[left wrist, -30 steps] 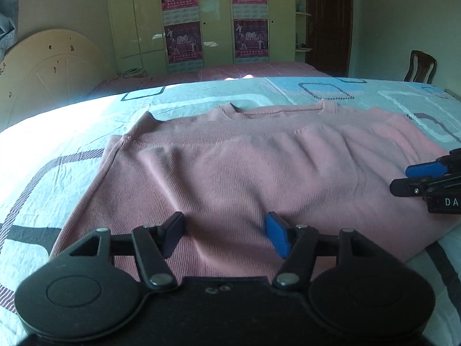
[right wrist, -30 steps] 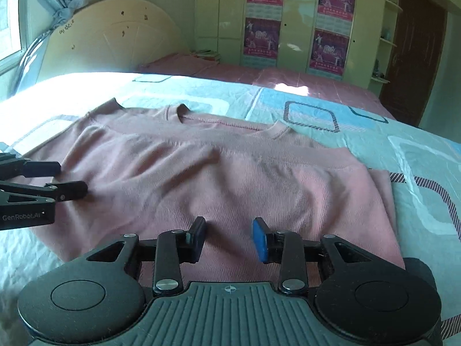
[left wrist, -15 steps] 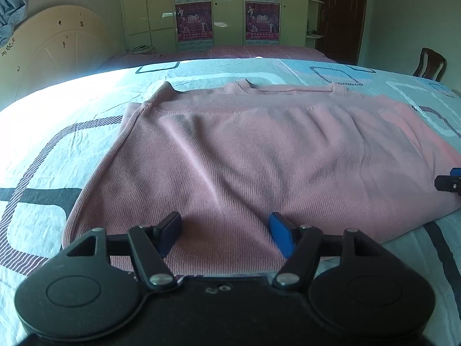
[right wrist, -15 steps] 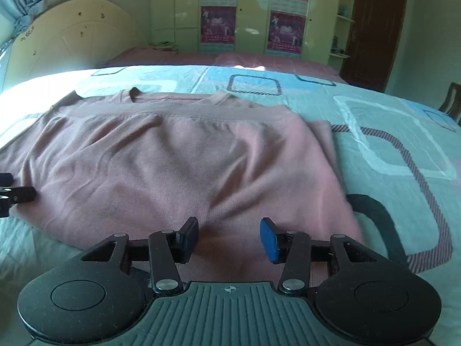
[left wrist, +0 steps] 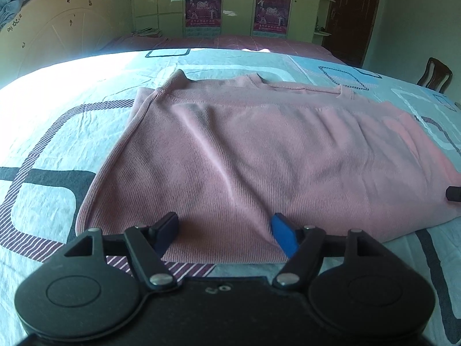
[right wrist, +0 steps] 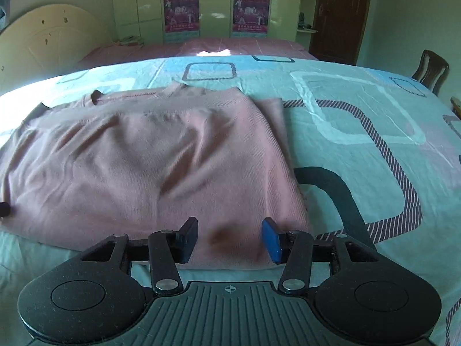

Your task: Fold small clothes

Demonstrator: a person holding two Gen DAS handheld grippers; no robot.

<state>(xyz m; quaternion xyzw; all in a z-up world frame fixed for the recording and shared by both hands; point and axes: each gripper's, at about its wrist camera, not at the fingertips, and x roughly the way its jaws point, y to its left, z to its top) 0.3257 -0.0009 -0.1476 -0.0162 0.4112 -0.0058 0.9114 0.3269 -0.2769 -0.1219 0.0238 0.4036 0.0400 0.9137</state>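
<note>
The left gripper [left wrist: 224,232] hangs over the near hem of the pink top [left wrist: 259,155], its jaws spread wide and released; cloth lies below the gap, but neither pad pinches it. In the last half second those jaws have opened a little further. The right gripper [right wrist: 230,238] sits the same way over the near hem at the top's right corner, jaws apart and gripping nothing, with a dark shadow on the fabric between them; its jaws have just been opening too, mostly earlier in the last second.

Ahead of both grippers the top lies folded flat on the bedsheet [right wrist: 360,132], its folded edge and neckline [left wrist: 299,85] on the far side. To the left gripper's right, a black tip of the other tool shows at the top's edge. Right of the right gripper the sheet is bare, printed with rounded squares.

Further off stand a pink bed [right wrist: 219,46], a cream headboard [left wrist: 57,31] to the left, a chair [right wrist: 430,69] to the right, and wardrobes with posters [left wrist: 203,7] beside a dark door [right wrist: 340,14].
</note>
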